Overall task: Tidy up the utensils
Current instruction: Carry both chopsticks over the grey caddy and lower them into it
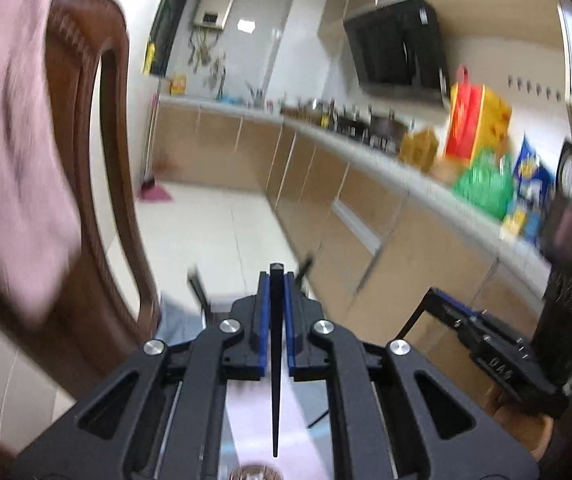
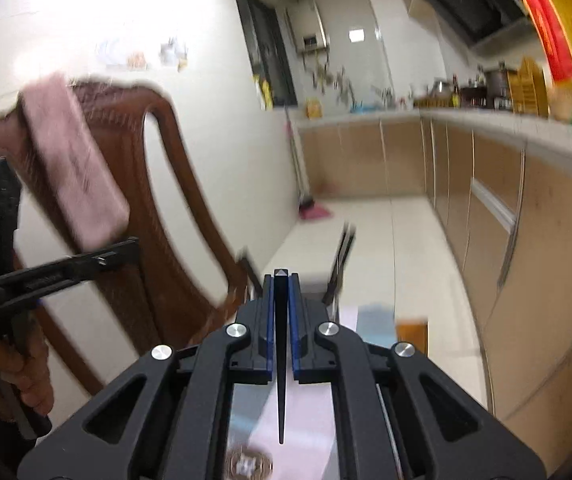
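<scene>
Since no utensils are in view yet | left gripper (image 1: 277, 280) and right gripper (image 2: 281, 284) both pinched together, holding nothing | I'd guess light, stiff, slippery; grab mid-handle.

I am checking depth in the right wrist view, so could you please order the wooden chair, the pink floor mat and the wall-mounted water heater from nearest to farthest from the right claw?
1. Wooden chair, just left of the right claw.
2. Pink floor mat, on the floor ahead, by the far cabinets.
3. Water heater, high on the far wall.
</scene>
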`<state>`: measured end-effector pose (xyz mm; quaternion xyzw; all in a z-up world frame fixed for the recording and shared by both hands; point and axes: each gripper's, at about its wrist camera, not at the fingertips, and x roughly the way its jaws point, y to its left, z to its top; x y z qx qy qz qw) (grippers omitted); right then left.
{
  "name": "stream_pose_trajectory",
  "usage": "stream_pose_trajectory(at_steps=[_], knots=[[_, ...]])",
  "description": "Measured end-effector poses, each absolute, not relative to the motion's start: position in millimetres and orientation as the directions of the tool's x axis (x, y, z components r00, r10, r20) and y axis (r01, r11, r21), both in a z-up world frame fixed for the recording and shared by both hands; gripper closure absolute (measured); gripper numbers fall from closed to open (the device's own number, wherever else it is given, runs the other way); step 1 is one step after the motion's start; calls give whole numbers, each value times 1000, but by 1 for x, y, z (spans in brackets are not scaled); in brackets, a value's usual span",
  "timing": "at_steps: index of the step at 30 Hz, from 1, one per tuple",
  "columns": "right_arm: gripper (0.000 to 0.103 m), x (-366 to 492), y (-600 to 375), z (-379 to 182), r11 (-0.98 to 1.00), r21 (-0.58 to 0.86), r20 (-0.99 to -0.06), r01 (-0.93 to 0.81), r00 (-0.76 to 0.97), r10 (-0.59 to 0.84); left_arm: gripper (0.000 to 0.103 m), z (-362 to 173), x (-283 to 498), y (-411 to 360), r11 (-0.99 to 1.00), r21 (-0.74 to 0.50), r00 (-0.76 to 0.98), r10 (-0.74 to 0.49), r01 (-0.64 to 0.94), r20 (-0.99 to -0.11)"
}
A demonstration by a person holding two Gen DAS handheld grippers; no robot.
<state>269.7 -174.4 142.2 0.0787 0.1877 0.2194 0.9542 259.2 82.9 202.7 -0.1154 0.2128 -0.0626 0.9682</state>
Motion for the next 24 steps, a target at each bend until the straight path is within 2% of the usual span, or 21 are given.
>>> stream_pose_trajectory(at_steps=[5,9,24], knots=[[96,316,-166,196,903,207,-235,-376,877,419,96,261,289,85,981,-190,944,-97,37,-316],[96,345,-156,216,915,171,-196,-365,898,394,96,274,311,84,988,-155,954,-60,14,-294],[96,413,-159,177,923,193,-249,-332,894,373,96,213,394,85,984,-175,943,-29,-31,-332]])
